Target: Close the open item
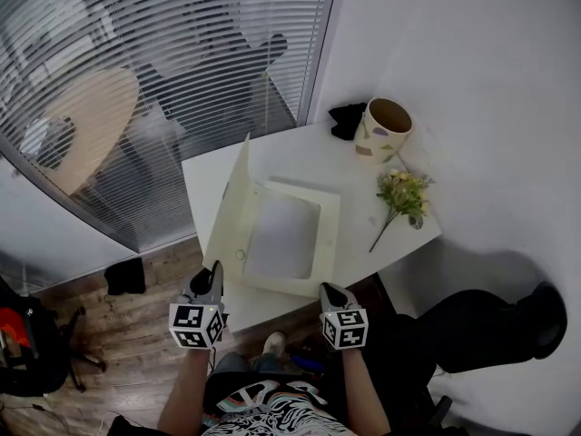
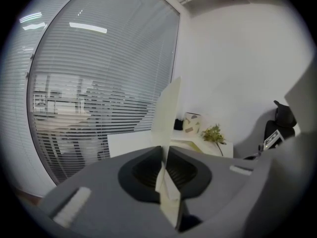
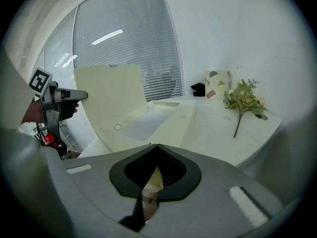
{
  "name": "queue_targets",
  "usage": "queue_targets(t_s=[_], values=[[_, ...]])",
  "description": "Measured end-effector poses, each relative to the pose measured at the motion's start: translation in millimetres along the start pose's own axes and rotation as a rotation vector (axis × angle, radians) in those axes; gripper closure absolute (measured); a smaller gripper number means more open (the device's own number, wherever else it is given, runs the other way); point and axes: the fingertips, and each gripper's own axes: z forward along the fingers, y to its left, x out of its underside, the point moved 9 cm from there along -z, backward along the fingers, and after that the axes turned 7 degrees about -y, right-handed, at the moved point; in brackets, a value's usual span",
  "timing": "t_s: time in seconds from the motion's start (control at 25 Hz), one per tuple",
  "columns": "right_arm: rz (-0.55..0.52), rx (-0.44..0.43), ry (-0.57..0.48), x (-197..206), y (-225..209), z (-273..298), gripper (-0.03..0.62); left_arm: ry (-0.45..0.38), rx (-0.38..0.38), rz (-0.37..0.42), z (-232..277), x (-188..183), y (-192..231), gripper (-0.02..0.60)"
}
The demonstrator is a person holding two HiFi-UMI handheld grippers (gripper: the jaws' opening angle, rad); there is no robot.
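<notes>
A cream folder lies open on the white table (image 1: pixel 209 175), its base (image 1: pixel 283 234) flat with a white sheet in it. Its cover (image 1: pixel 229 209) stands nearly upright along the left side. My left gripper (image 1: pixel 214 272) is at the cover's near lower corner. In the left gripper view the jaws (image 2: pixel 166 148) are nearly together with the cover (image 2: pixel 167 110) edge-on between them. My right gripper (image 1: pixel 329 289) is at the base's near right corner. Its jaws (image 3: pixel 151 145) are shut, tips touching, in front of the base (image 3: pixel 166 118) and the raised cover (image 3: pixel 109 95).
At the table's far right stand a patterned cup (image 1: pixel 387 125) and a black item (image 1: pixel 346 119). A flower sprig (image 1: pixel 400 194) lies right of the folder. Window blinds (image 1: pixel 136 44) are left and behind, a white wall right. The person's legs are under the table's near edge.
</notes>
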Motion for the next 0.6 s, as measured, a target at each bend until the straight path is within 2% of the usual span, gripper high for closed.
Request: queue_targets(t_s=[0.6], values=[[0.006, -0.009, -0.012, 1.6, -0.8, -0.3, 0.595, 0.011, 0.05, 0.066, 4.4, -2.8, -19.8, 0.503]])
